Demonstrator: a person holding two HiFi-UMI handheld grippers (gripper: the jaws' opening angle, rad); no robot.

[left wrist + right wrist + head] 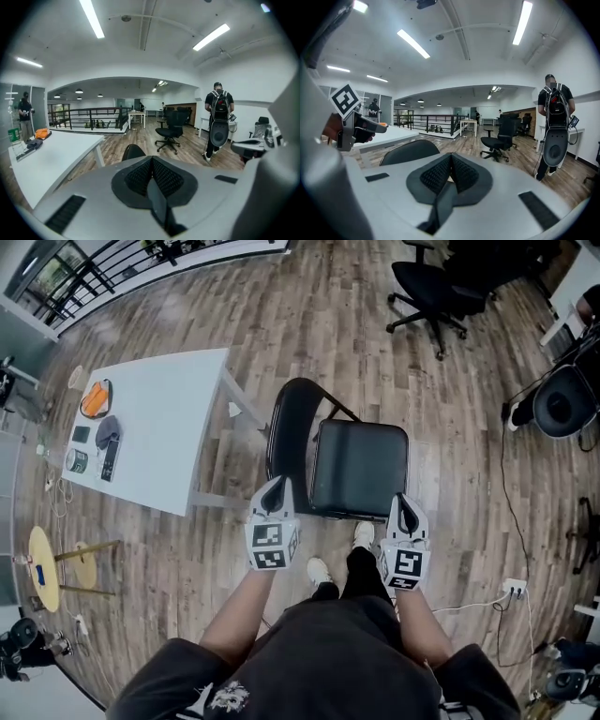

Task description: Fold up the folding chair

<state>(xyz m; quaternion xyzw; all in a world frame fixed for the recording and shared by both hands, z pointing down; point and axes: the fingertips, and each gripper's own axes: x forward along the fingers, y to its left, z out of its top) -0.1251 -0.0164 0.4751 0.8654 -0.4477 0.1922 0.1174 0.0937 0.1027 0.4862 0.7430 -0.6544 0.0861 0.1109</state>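
Note:
A black folding chair (356,465) stands unfolded on the wood floor, its padded seat toward me and its curved backrest (291,418) on the far left side. My left gripper (275,491) hovers shut by the seat's near left corner. My right gripper (404,505) is shut near the seat's near right corner. Neither holds anything. In the left gripper view the chair's backrest top (133,151) peeks above the closed jaws; in the right gripper view the backrest (409,151) shows to the left, with the left gripper (363,126) beyond it.
A white table (159,423) with small items stands left of the chair. A black office chair (433,292) is farther back. Cables and a power strip (514,589) lie on the floor at right. A person with a backpack (553,126) stands to the right.

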